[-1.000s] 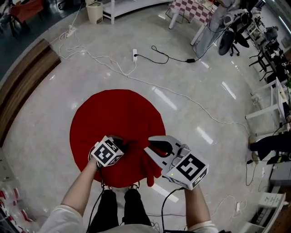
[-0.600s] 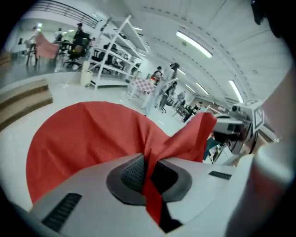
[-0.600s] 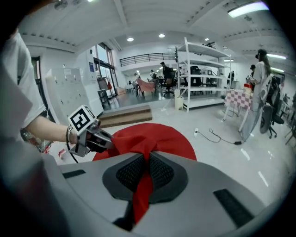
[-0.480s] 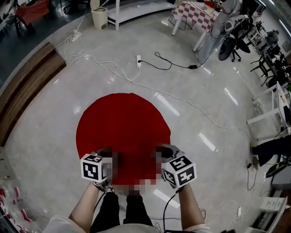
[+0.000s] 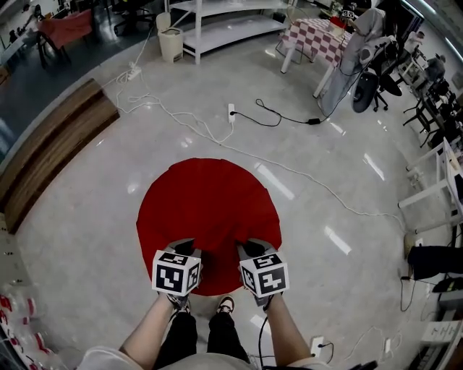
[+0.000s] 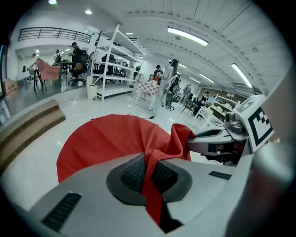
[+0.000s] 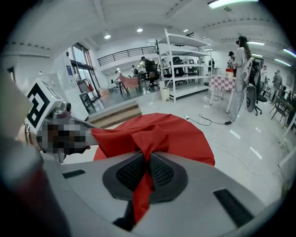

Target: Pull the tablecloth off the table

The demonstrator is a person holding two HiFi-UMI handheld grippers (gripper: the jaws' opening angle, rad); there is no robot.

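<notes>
A round red tablecloth (image 5: 206, 213) covers the table below me; the table itself is hidden under it. My left gripper (image 5: 185, 251) is shut on the cloth's near hem, and a red fold (image 6: 151, 185) runs pinched between its ribbed pads (image 6: 133, 175). My right gripper (image 5: 249, 251) is shut on the same hem a little to the right, where a strip of cloth (image 7: 143, 190) hangs down between its pads (image 7: 162, 172). The hem bunches up between the two grippers (image 6: 182, 139). Both marker cubes (image 5: 176, 272) face me.
White cables (image 5: 289, 170) and a power strip (image 5: 231, 110) lie on the glossy floor beyond the table. A wooden bench (image 5: 51, 152) runs along the left. Shelving (image 5: 217, 22), a checkered table (image 5: 315, 36) and office chairs (image 5: 369, 79) stand farther off.
The grippers have drawn level, side by side, at the cloth's near edge. The right one has sunk and the left has risen. The loose red flap hanging between them is gone.
</notes>
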